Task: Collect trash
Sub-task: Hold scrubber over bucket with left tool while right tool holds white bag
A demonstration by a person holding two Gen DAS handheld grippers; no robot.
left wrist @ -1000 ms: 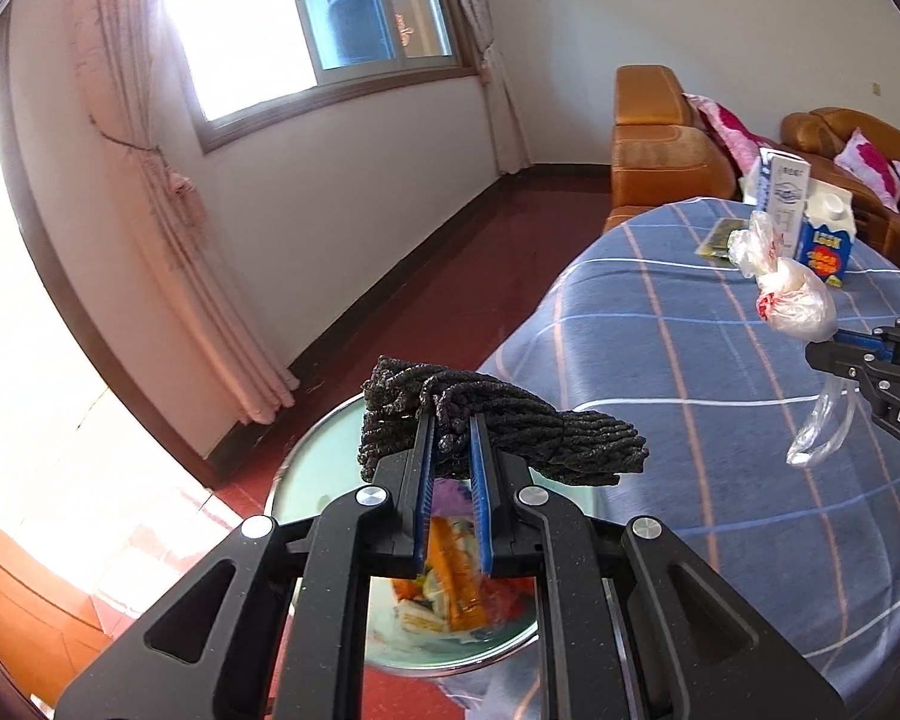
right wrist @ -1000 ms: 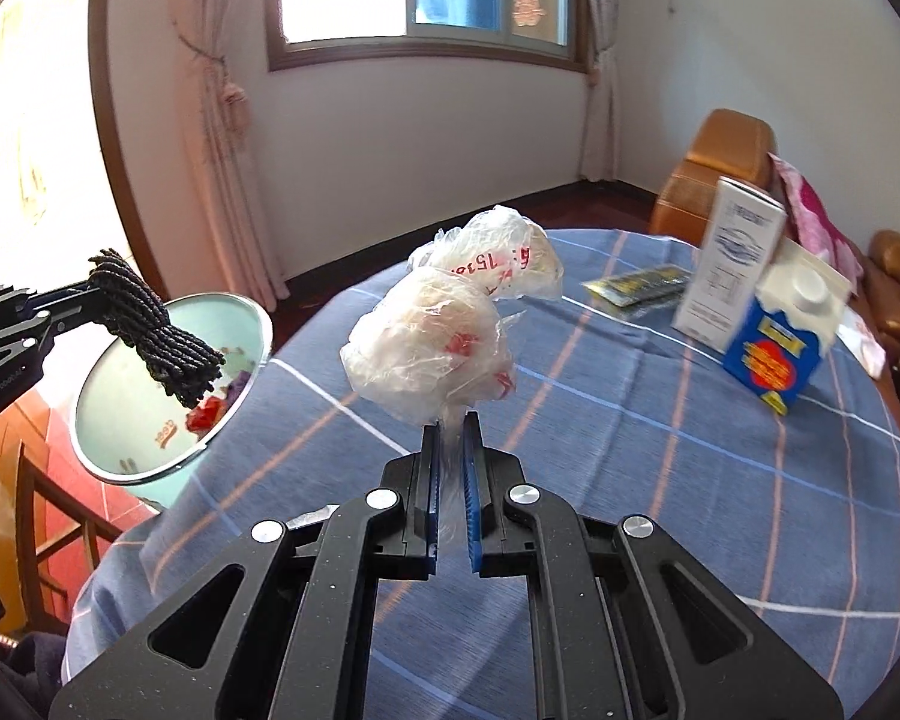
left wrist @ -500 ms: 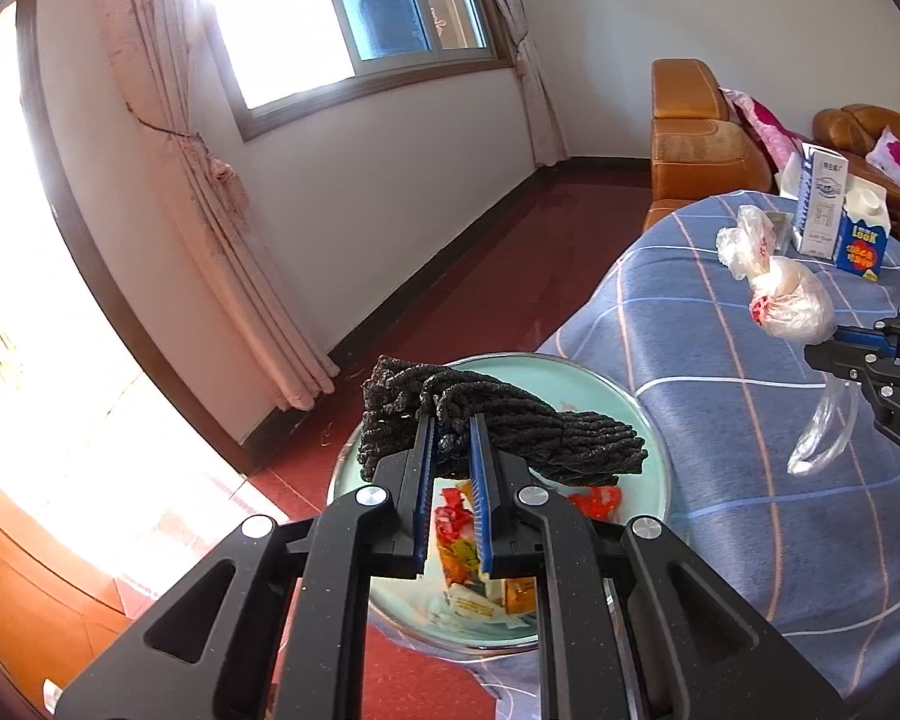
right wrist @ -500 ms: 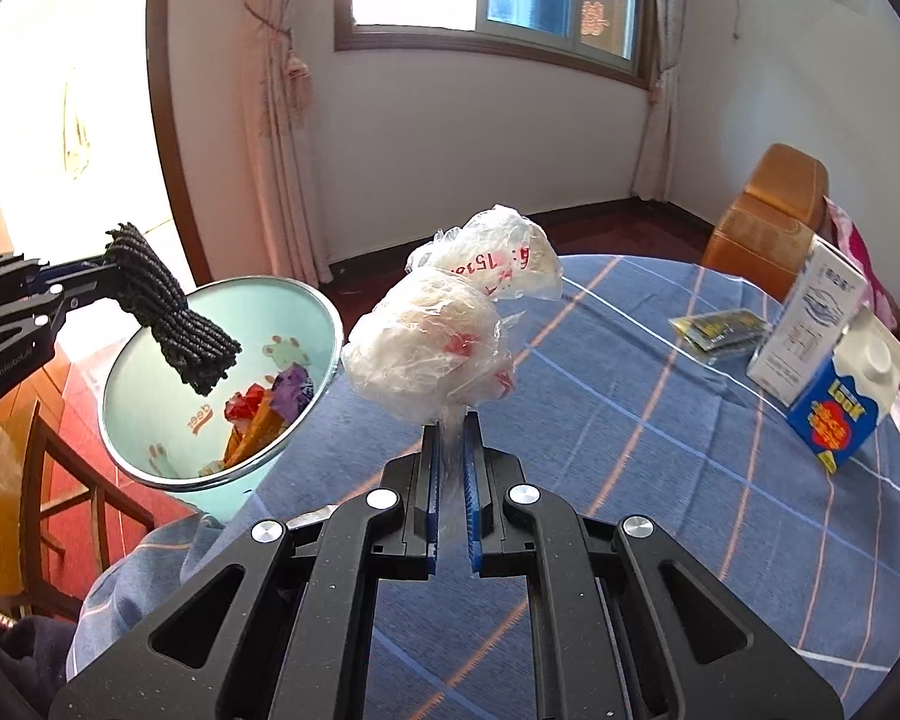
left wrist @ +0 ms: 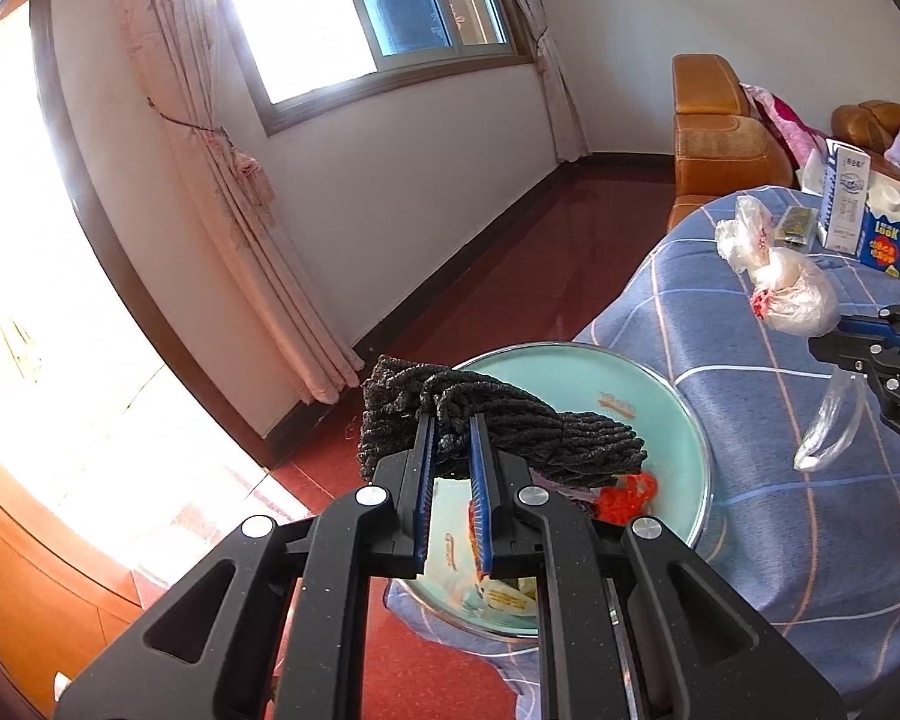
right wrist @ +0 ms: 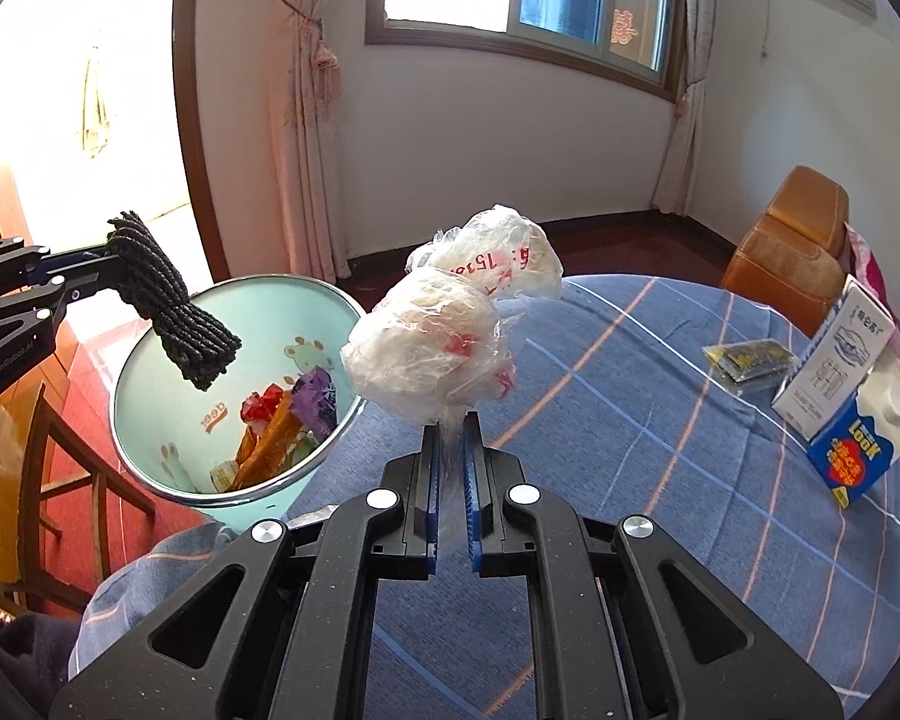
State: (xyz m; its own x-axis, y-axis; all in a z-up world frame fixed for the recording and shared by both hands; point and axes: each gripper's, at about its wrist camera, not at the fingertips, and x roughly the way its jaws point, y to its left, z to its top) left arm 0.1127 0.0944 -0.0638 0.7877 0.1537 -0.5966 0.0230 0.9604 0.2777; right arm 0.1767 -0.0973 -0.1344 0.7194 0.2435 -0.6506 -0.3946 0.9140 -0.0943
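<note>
- Risk: crumpled plastic bag (right wrist: 444,336), clamped by thin film in right gripper (right wrist: 450,438), over table (right wrist: 630,420), not bin; early release drops it on cloth.
- Left gripper (left wrist: 450,438): clamped on dark knitted bundle (left wrist: 498,426), above bin.
- Bin (right wrist: 150,372): wrappers inside, roomy.

Left gripper (left wrist: 451,420) angling downward, jaws clamping tight, right gripper (right wrist: 450,420) angling downward, jaws pinching closed

Right gripper (right wrist: 450,420) clamps plastic bag (right wrist: 444,330) beside bin (right wrist: 150,372)
</note>
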